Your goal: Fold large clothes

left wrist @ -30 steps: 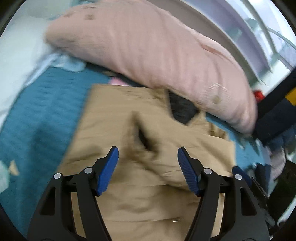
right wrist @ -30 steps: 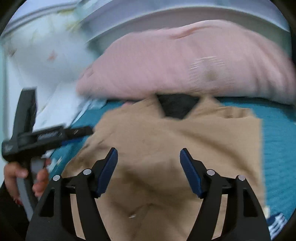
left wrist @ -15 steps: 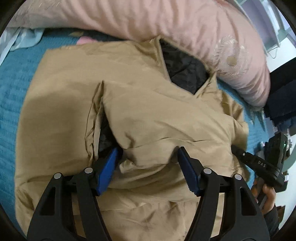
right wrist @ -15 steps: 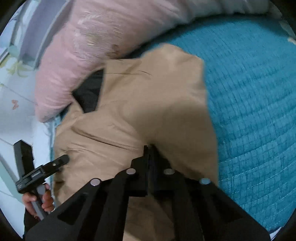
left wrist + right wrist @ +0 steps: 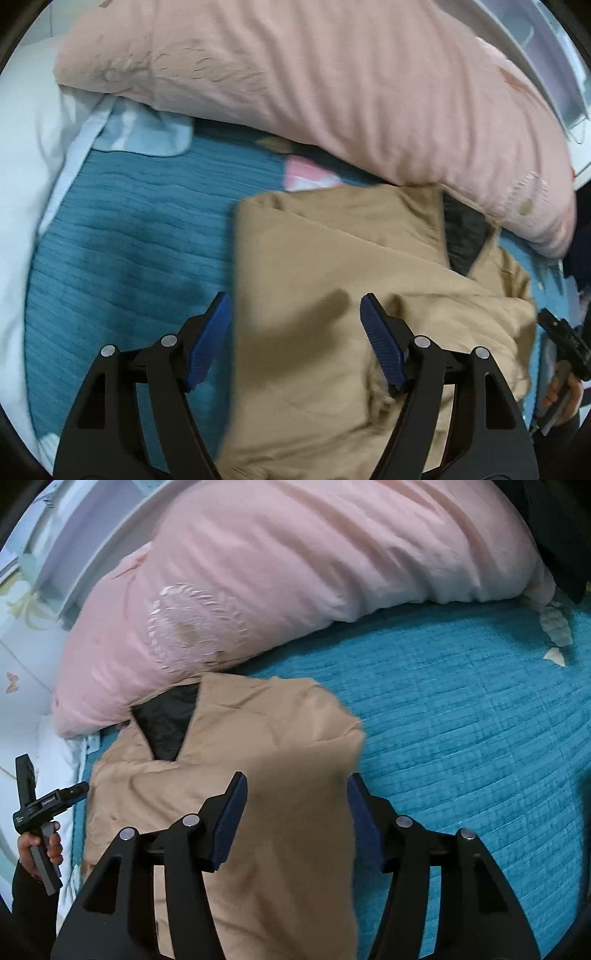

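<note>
Two grippers over tan jacket lying mid-frame on teal bed cover, under pink pillow. Left gripper jaws opening, wide, empty. Right gripper jaws opening, jacket fold between, unpinched.

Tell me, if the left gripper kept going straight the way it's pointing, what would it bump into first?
Most likely the tan garment. The left gripper, its jaws opening with nothing pinched between them, points down at the garment's left edge on the teal bedspread. Depth is unclear; its left finger may meet the bedspread instead.
</note>
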`<state>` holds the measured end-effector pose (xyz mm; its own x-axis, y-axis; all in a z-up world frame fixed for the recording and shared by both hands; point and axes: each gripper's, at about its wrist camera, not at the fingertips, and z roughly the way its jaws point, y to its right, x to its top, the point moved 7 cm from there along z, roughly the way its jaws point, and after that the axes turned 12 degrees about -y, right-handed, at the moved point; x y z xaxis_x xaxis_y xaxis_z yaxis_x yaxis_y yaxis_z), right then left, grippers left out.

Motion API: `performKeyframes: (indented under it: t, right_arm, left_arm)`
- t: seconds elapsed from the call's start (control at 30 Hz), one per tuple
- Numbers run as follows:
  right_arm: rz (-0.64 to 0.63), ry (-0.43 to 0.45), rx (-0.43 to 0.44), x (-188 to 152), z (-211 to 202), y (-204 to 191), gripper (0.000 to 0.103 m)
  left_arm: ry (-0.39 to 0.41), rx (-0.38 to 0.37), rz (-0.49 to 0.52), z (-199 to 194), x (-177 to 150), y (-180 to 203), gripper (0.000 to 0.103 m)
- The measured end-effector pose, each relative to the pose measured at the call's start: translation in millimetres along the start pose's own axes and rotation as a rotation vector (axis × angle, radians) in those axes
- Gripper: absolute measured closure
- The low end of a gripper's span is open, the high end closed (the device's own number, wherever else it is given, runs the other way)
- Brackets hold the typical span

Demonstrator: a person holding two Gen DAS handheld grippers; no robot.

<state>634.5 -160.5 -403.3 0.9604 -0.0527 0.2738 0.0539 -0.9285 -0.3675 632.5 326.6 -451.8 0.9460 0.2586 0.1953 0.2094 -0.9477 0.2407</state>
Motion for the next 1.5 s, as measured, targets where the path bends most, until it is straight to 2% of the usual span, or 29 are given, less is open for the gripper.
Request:
performKeyframes:
  t: [0.13,0.33,0.6,0.73,0.77,0.83,0.9,1.0,1.1,1.27,1.4,1.5]
  right_arm:
    - [0.047,-0.029,0.016,6.7,11.5,11.0,0.046]
    - [0.066,-0.042,0.021,14.2,19.3,15.7,0.045]
    - [0.115,-0.087,0.058,28.6,43.6,18.7,0.043]
    - [0.082,-0.096,0.035,35.9,58.5,13.8,0.044]
    - [0.068,-0.096,0.026,36.5,61.3,11.5,0.046]
    - [0.031,-0.106,0.008,35.8,65.8,5.2,0.072]
    - [-0.032,-0.105,-0.026,33.0,65.6,-4.4,0.081]
    - [-0.075,-0.070,-0.035,30.3,52.8,-14.2,0.086]
    - [-0.095,-0.023,-0.034,28.4,34.5,-21.5,0.088]
    - [-0.121,0.033,-0.012,20.8,0.8,-36.2,0.089]
    - [-0.150,0.091,0.009,6.3,-31.7,-49.3,0.089]
    - [-0.183,0.142,0.026,-11.0,-60.5,-63.0,0.089]
  left_arm:
    - [-0.021,0.022,-0.019,11.3,11.0,-16.9,0.029]
    - [-0.020,0.073,0.010,22.2,25.4,-17.0,0.028]
    - [-0.086,-0.015,-0.043,44.6,48.1,-11.8,0.026]
    - [-0.100,0.015,0.004,50.1,58.4,-7.3,0.026]
    - [-0.096,0.029,0.014,49.9,61.4,-6.1,0.026]
    - [-0.089,0.056,0.046,49.2,67.8,1.1,0.034]
    - [-0.082,0.063,0.080,44.7,69.6,13.7,0.053]
    - [-0.056,0.085,0.144,36.8,69.1,25.9,0.075]
    - [-0.005,0.067,0.155,17.1,67.6,25.6,0.082]
    - [0.087,0.027,0.170,-28.7,57.5,27.8,0.088]
    - [0.144,-0.008,0.185,-64.8,38.3,29.1,0.088]
    - [0.204,0.005,0.203,-98.9,12.1,30.4,0.088]
